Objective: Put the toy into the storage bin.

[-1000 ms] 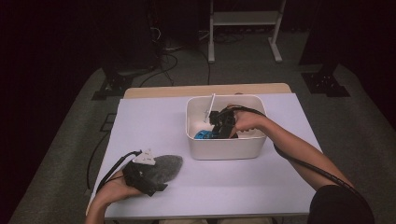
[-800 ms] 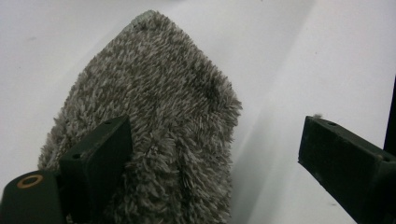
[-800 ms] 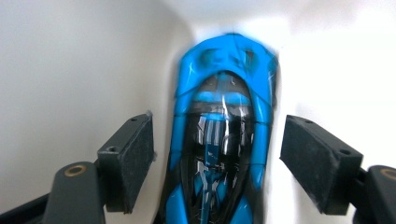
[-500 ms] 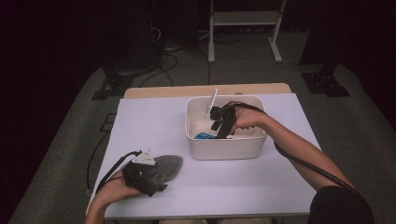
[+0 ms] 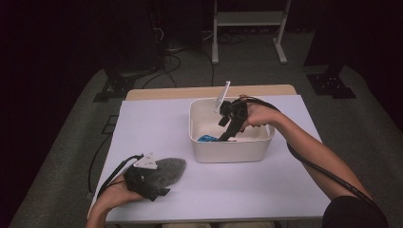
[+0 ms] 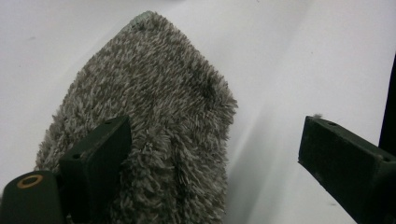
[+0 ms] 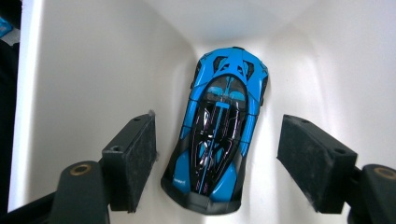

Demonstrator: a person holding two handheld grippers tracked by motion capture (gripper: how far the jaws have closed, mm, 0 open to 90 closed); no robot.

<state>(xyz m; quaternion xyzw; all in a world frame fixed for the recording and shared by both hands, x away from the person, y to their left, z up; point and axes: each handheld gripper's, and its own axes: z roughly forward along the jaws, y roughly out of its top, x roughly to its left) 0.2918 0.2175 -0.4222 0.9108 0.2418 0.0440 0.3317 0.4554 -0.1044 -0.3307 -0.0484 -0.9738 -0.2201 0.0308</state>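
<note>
The right gripper (image 5: pixel 223 135) has lifted within the white rectangular plastic bin (image 5: pixel 230 152) near the worktop's far edge; jaws spread, blue-and-black toy sports car (image 7: pixel 219 130) lying ungripped between them. No pickup yet. The left gripper (image 6: pixel 224 163), jaws apart, rests on a grey fluffy cloth (image 6: pixel 149 135) at the near-left corner.

The bench (image 5: pixel 285 190) lies bare between the grey fluffy cloth (image 5: pixel 168 168) at the near left and the white bin (image 5: pixel 230 154), leaving a wide lane across its middle and its far left. Inside the bin, the blue toy car (image 7: pixel 219 126) lies close along one wall, so the walls crowd any approach there. The right gripper (image 5: pixel 227 133) hangs over the bin's opening.
</note>
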